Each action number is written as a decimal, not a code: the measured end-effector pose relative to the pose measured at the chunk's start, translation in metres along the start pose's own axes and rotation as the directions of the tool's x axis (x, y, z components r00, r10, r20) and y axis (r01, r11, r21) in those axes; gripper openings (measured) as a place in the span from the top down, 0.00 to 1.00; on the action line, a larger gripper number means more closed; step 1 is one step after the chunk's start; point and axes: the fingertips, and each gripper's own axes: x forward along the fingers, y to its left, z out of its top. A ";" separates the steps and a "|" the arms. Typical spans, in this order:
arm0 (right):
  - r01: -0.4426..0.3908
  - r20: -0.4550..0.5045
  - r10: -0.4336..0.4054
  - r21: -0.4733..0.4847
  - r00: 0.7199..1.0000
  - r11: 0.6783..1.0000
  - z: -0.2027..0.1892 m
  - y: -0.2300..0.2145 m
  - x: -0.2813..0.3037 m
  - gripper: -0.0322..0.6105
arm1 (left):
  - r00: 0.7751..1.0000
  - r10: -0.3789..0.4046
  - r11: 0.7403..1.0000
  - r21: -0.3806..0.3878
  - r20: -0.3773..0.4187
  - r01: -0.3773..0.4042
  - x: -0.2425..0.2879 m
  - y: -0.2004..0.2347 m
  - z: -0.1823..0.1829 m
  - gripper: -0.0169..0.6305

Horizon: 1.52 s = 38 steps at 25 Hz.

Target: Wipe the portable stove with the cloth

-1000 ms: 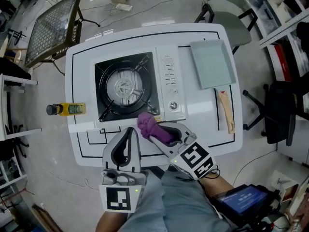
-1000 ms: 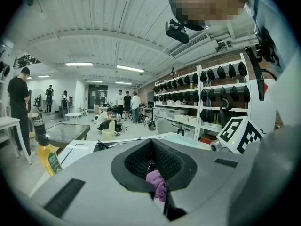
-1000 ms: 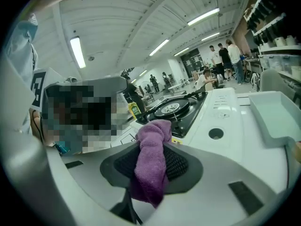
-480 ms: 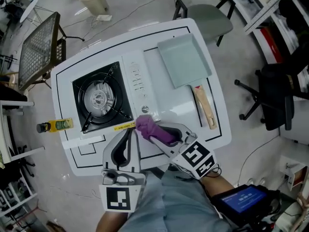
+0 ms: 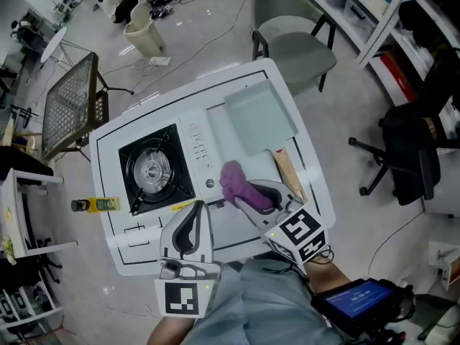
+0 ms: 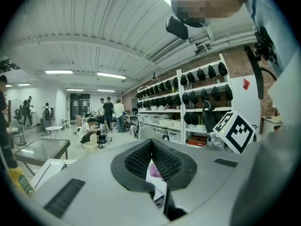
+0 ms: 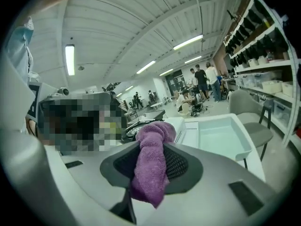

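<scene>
Bench: portable stove at left; tray right of it, farther back; cloth before tray; bottle beyond bench's left edge.

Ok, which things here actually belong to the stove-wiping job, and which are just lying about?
In the job: portable stove, purple cloth, right gripper clamped on it.
Lying about: pale green tray, wooden handle, yellow bottle, wire rack, chair.
</scene>
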 end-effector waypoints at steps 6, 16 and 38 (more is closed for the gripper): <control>-0.017 0.068 0.021 -0.063 0.997 0.998 0.029 0.010 0.005 0.72 | 0.998 0.055 0.998 0.024 0.021 -0.056 -0.016 0.005 0.019 0.95; 0.075 0.089 -0.082 0.079 0.993 0.994 -0.017 -0.003 0.068 0.72 | 0.987 0.101 0.995 0.015 -0.122 -0.100 -0.015 0.063 -0.030 0.95; -0.031 0.167 -0.055 0.474 0.984 0.880 0.000 -0.066 0.120 0.69 | 0.976 0.036 0.996 -0.072 -0.217 -0.053 0.028 0.121 -0.070 0.95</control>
